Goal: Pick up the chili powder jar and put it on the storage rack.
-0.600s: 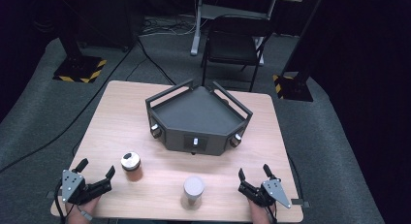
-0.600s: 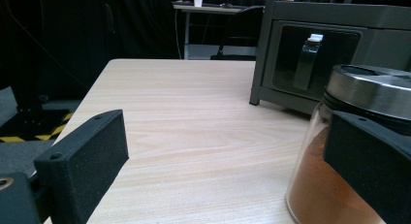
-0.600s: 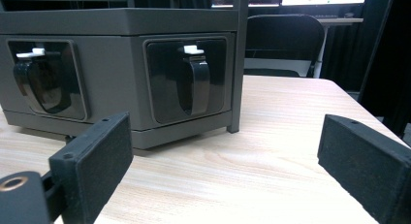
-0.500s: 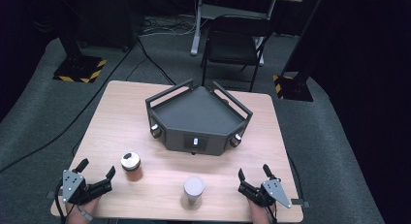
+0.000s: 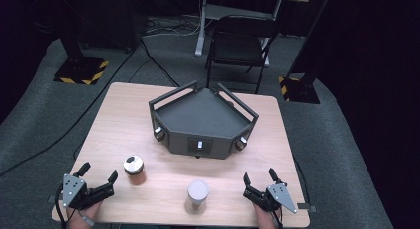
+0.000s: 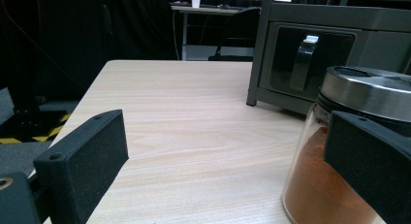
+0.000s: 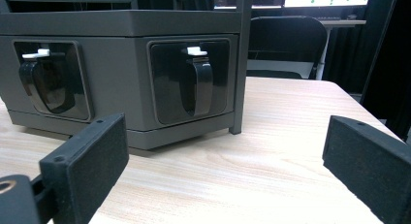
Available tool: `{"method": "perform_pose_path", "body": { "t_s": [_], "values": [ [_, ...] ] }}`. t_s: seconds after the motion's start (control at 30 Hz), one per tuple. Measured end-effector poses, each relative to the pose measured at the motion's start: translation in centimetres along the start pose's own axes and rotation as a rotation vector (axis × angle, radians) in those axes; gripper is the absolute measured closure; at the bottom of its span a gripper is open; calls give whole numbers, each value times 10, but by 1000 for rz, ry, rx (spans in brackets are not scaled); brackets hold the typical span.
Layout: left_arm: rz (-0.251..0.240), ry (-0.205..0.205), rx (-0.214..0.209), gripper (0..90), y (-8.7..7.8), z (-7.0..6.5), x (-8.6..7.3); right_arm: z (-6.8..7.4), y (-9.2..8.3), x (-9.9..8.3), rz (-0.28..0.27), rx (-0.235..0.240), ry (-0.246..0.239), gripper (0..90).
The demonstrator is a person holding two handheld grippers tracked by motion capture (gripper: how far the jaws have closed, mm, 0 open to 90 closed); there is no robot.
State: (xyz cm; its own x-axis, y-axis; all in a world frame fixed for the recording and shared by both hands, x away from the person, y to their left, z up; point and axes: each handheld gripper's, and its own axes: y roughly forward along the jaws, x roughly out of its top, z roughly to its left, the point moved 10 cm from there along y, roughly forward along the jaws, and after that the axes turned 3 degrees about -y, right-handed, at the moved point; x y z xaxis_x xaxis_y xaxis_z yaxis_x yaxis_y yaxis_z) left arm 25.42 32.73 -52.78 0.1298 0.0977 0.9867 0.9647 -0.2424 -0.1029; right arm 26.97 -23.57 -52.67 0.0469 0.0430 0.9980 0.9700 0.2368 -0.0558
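Nothing moved (no legible labels)

High view looks down; both gripper views, low, share the grey rack (image 5: 200,121).

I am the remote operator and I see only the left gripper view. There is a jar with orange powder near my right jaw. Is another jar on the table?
Observer: Yes. In the high view a second jar with a pale lid stands near the front edge, to the right of the orange-powder jar.
Operator: Where is the right gripper?
Observer: The right gripper rests at the table's front right corner with its jaws open, nothing between them.
Operator: What does it face?
Observer: Its own view looks at the dark grey tray unit, which has two recessed handles on the sides facing it.
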Motion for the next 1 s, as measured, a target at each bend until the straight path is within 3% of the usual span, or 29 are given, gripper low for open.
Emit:
{"method": "perform_pose_path", "body": {
  "t_s": [0.8, 1.0],
  "values": [
    [-12, 9, -36, 17, -3, -3, 2, 0, 0, 0, 2, 2, -1, 0],
    [-19, 18, -63, 17, -6, -8, 4, 0, 1, 0, 6, 3, 1, 1]
  ]
}}
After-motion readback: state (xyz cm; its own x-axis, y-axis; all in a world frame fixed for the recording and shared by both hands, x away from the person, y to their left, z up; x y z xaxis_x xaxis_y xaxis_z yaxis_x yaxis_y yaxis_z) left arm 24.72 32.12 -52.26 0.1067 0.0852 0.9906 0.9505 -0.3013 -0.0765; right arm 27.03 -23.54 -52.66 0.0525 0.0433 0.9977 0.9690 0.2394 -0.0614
